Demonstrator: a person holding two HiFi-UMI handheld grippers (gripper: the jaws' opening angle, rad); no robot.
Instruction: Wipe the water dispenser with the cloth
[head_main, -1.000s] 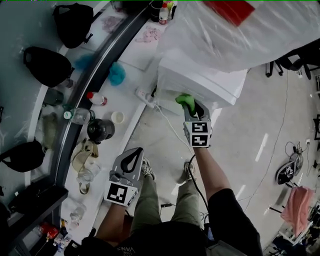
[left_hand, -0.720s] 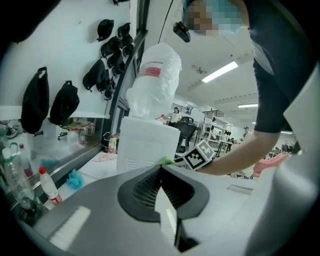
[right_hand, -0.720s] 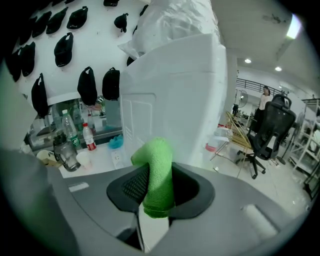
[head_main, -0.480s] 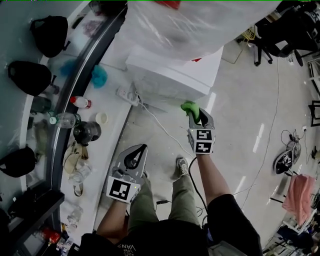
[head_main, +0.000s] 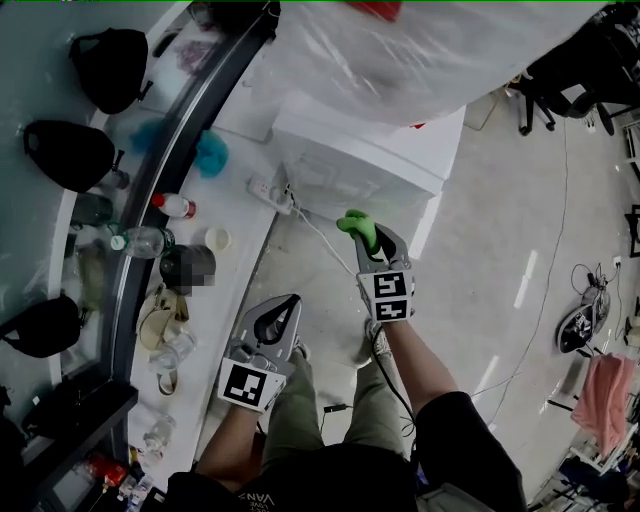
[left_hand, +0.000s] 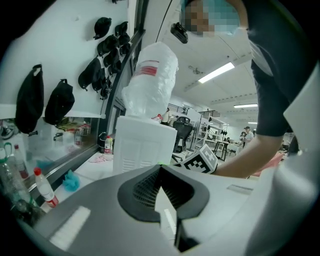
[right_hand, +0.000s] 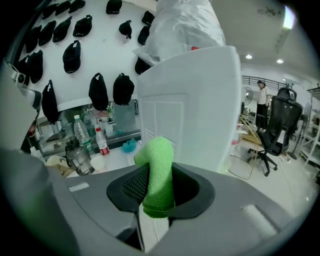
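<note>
Tall white boxy water dispenser (head_main: 350, 160), its top bottle wrapped in clear plastic film (head_main: 430, 50), stands on the floor against a long white ledge (head_main: 240, 270).

Right gripper (head_main: 362, 238) is held out in front of the dispenser, jaws clamped on a rolled bright-green cloth (right_hand: 158, 172). Cloth tip is near the cabinet, apparently not touching.

Left gripper (head_main: 290, 303) is lower and nearer the ledge, jaws closed together with nothing between them.

White power strip (head_main: 270, 192) lies by the dispenser's base.
</note>
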